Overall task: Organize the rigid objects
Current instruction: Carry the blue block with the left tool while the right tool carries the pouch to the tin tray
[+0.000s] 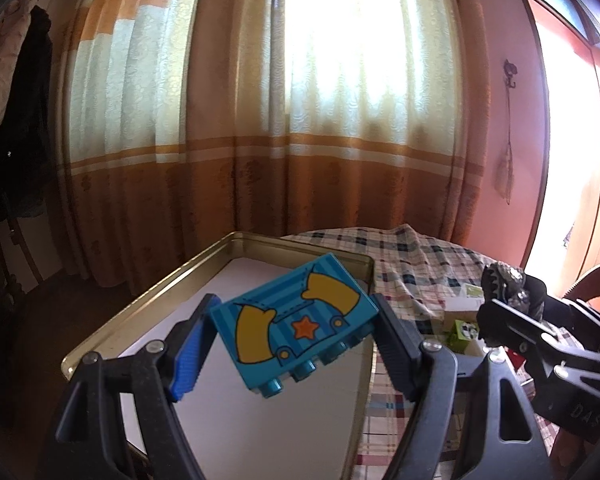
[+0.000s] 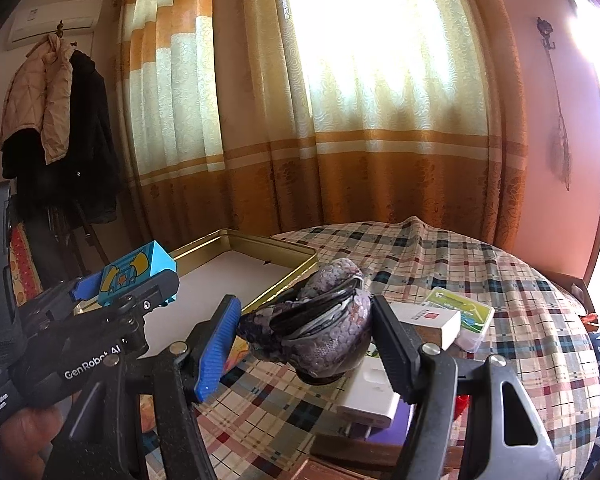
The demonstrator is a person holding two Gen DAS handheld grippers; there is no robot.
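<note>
Blue printed toy block (image 1: 296, 322) tilted above gold tin (image 1: 148, 300), patterned pouch (image 2: 320, 328) aloft

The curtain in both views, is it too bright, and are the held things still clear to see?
Left wrist view: the curtain burns out to white at its centre, yet the blue block in the left gripper stays sharp; straight edges bow from fisheye. Right wrist view: the same glare, plus a flare at the right edge; the patterned pouch in the right gripper is dim but readable.

Left gripper (image 1: 296, 344) fingers clamped, tilted slightly downward; right gripper (image 2: 306, 332) likewise clamped, alongside.
</note>
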